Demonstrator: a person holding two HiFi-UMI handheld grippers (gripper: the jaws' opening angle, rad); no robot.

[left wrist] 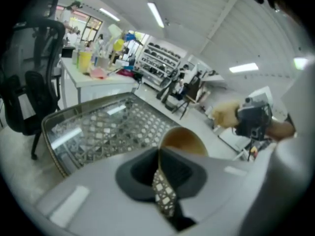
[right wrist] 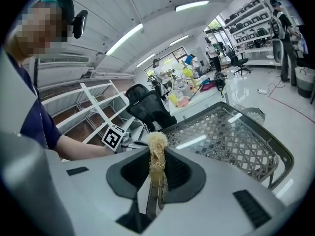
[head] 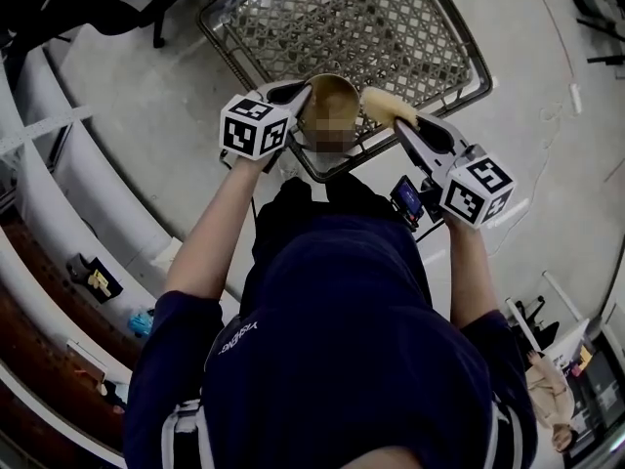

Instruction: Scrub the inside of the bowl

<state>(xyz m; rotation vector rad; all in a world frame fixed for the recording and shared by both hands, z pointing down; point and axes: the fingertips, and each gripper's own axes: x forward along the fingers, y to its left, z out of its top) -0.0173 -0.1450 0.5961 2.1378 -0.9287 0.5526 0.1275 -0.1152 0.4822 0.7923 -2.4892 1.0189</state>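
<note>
A golden-brown bowl [head: 334,101] is held up in front of the person, over the near edge of a wire-mesh table [head: 342,22]. My left gripper [head: 298,99] is shut on the bowl's rim; in the left gripper view the thin rim [left wrist: 183,140] runs between the closed jaws of the left gripper [left wrist: 160,167]. My right gripper [head: 407,125] is shut on a pale yellow fibrous scrubber [head: 384,105], just right of the bowl and outside it. The scrubber [right wrist: 157,146] sticks up between the closed jaws of the right gripper [right wrist: 157,173]. A blur patch hides part of the bowl's inside.
A black office chair [left wrist: 24,77] stands left of the mesh table. White curved shelving [head: 59,193] runs along the left. A white table with bottles [left wrist: 96,68] stands farther back. Cables [head: 576,96] lie on the grey floor to the right.
</note>
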